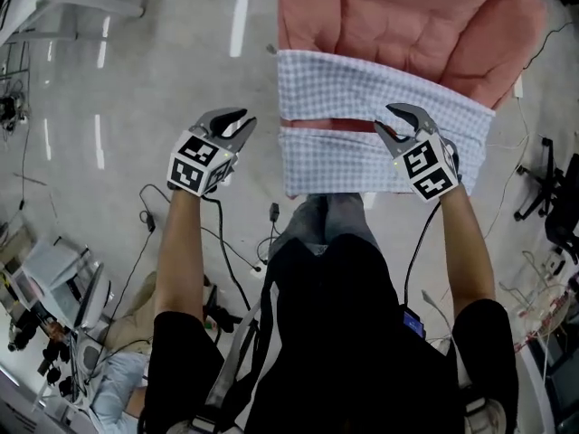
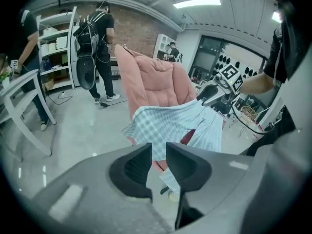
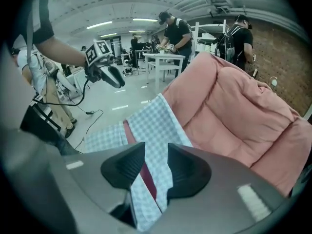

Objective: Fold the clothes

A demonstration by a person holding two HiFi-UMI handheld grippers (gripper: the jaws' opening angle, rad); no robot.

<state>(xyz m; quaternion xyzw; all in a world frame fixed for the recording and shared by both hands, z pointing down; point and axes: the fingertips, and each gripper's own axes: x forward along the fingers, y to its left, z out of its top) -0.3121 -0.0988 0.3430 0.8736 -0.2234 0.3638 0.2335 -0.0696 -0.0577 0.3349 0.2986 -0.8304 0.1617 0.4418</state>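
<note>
The checked garment (image 1: 362,89) lies spread over the front edge of a pink padded chair (image 1: 398,16), and its lower part hangs down toward the person's legs. Across the middle a dark red strip (image 1: 326,123) shows between the two checked panels.

The left gripper (image 1: 237,123) is over the grey floor (image 1: 118,89), to the left of the garment and not touching it. In the left gripper view its jaws stand with only a narrow gap and nothing is between them; the garment is seen farther away behind them.

The right gripper (image 1: 387,120) is above the right part of the garment. Its jaws are also narrowly apart. The checked cloth shows through the gap, lying flat below, and the jaws do not pinch it.
</note>
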